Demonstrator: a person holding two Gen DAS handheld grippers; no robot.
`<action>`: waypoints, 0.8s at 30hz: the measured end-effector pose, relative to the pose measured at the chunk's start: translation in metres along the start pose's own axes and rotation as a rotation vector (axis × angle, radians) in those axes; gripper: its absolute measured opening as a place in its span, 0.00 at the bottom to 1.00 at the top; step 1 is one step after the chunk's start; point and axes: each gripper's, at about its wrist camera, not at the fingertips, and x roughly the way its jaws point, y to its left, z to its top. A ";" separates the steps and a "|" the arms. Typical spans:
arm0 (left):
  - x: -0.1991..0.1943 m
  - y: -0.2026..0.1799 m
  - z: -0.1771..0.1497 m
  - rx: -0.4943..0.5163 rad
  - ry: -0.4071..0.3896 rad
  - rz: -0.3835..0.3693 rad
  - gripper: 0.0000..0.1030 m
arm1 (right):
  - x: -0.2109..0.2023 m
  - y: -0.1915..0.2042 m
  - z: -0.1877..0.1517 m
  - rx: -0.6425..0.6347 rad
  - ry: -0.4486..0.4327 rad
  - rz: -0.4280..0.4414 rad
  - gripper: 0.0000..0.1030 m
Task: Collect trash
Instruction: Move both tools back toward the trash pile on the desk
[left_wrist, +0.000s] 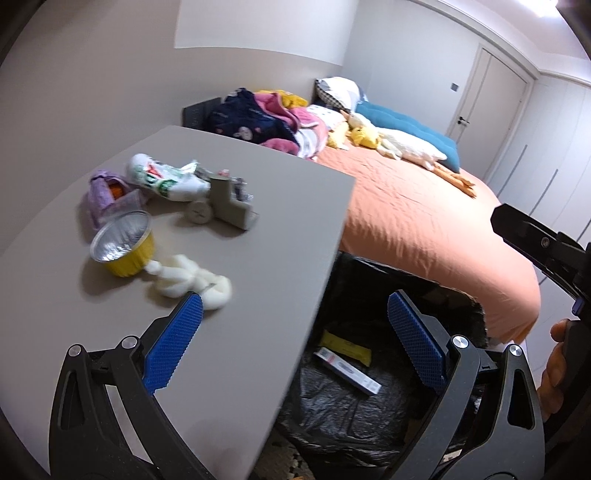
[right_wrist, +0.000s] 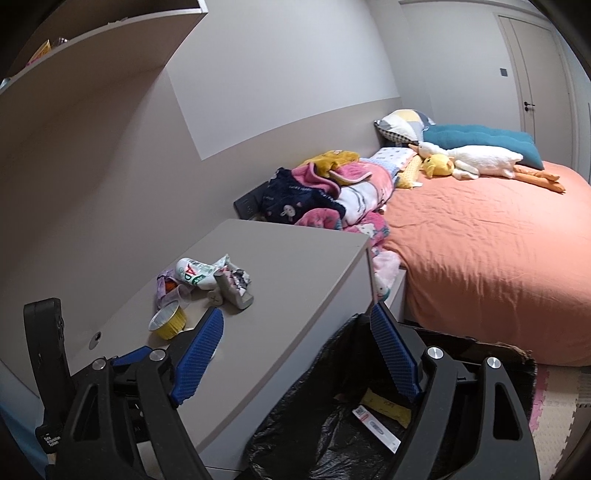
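Observation:
Trash lies on the grey desk (left_wrist: 258, 288): a yellow foil cup (left_wrist: 123, 245), a crumpled white tissue (left_wrist: 184, 282), a white printed wrapper (left_wrist: 162, 179) and a purple wrapper (left_wrist: 105, 194). My left gripper (left_wrist: 295, 297) hangs open over the desk's corner, its left finger just short of the tissue, with nothing between the pads. Over the same corner, my right gripper (right_wrist: 295, 312) is open and empty too. Below it stands a bin lined with a black bag (right_wrist: 314, 424), holding a yellow packet (right_wrist: 388, 404) and a white box (right_wrist: 376, 428).
A grey holder (left_wrist: 231, 208) stands beside the wrappers. Beyond the desk is a bed with an orange sheet (right_wrist: 480, 251), piled clothes (right_wrist: 332, 192) and plush toys. A shelf (right_wrist: 92, 33) overhangs the desk. A hand (left_wrist: 554, 365) shows at the right edge.

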 end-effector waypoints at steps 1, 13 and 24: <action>0.000 0.004 0.001 -0.004 -0.002 0.009 0.94 | 0.003 0.002 0.000 -0.003 0.003 0.004 0.80; 0.003 0.059 0.008 -0.045 0.000 0.110 0.94 | 0.050 0.031 0.002 -0.023 0.062 0.044 0.80; 0.019 0.106 0.014 -0.114 0.019 0.160 0.94 | 0.099 0.059 0.000 -0.076 0.139 0.089 0.80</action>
